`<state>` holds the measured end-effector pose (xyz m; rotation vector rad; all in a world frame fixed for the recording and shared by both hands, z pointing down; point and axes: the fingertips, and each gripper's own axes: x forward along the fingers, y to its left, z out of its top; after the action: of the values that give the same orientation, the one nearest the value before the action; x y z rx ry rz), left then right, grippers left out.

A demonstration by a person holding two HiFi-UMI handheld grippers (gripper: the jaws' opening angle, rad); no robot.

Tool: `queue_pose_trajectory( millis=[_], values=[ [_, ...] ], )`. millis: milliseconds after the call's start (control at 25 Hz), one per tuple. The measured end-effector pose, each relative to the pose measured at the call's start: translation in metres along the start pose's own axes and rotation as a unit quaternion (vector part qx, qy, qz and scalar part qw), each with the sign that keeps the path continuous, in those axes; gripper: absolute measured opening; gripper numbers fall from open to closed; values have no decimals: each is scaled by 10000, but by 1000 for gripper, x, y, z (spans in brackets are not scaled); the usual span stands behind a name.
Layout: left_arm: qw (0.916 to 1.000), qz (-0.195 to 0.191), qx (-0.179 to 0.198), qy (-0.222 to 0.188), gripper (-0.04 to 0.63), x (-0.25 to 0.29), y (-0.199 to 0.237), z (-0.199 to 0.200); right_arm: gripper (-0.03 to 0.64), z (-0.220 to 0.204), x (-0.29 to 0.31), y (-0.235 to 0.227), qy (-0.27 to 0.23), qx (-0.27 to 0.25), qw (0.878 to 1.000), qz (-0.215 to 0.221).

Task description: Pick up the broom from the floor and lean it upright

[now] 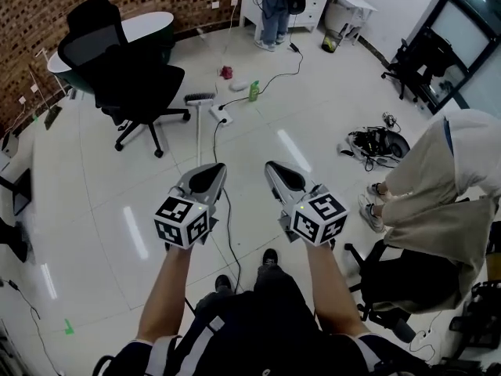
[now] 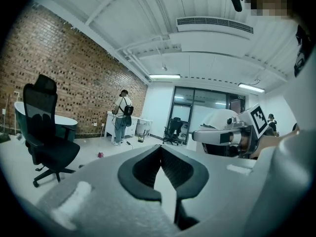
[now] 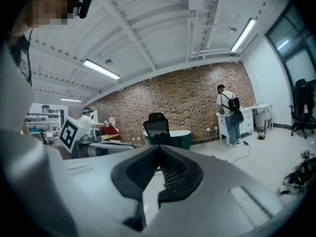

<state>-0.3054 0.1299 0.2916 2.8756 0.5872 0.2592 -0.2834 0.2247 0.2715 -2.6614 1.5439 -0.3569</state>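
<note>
**A:** We are holding both tools out ahead of us with nothing in them. The left hand-held gripper (image 1: 208,177) is pinched narrow, tips touching, and the right hand-held gripper (image 1: 282,175) is pinched the same way.

**B:** And the broom (image 1: 200,99) is lying flat on the floor (image 1: 94,210), well apart from us. It is at about twelve o'clock from the left one, with its brush end pointing away.

**A:** So we are judging the first risk to be arriving with the jaws closed. If we are not opening before meeting that thin handle, we are likely nudging it so that it rolls. The black office chair (image 1: 129,81) is standing just beside it at ten o'clock, so it could roll under there.

**B:** We are also watching the power strip (image 1: 221,117) lying near the handle at one o'clock. Its cable (image 1: 228,225) is trailing back between our grippers toward our feet. We could be snagging it while walking in, or pinching it together with the handle.

**A:** Lifting by one end is worrying us too. A long broom held near one end is probably swinging, and it could be striking the chair or the green bottle (image 1: 254,91).

**B:** Then there is the leaning. The floor is looking glossy, so we are expecting the foot of the broom to slide out unless it is standing steeply.
</note>
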Motion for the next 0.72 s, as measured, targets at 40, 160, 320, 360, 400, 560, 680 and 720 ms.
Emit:
queue_pose_trajectory(
  millis=[40,160,320,360,400,560,680,720],
  values=[
    [10000,-5,2,9,2,10,2,0,3,1,4,-8,-42,36,10000,32],
    [10000,44,53,-9,2,43,12,4,3,10,17,-37,-239,113,9995,189],
    [9997,240,44,-62,2,93,18,13,3,23,33,-87,-330,48,9987,384],
    [9995,297,33,-61,2,107,17,15,3,27,36,-102,-353,61,9984,441],
    [9994,355,18,-50,2,120,16,17,3,32,38,-116,-366,71,9980,506],
    [9983,565,116,78,2,167,16,26,3,44,46,-164,-352,105,9961,797],
    [9969,721,270,167,2,193,24,35,3,49,62,-196,-368,231,9946,940],
    [9965,766,279,198,2,200,27,35,3,50,66,-206,-378,260,9942,973]
  ],
)
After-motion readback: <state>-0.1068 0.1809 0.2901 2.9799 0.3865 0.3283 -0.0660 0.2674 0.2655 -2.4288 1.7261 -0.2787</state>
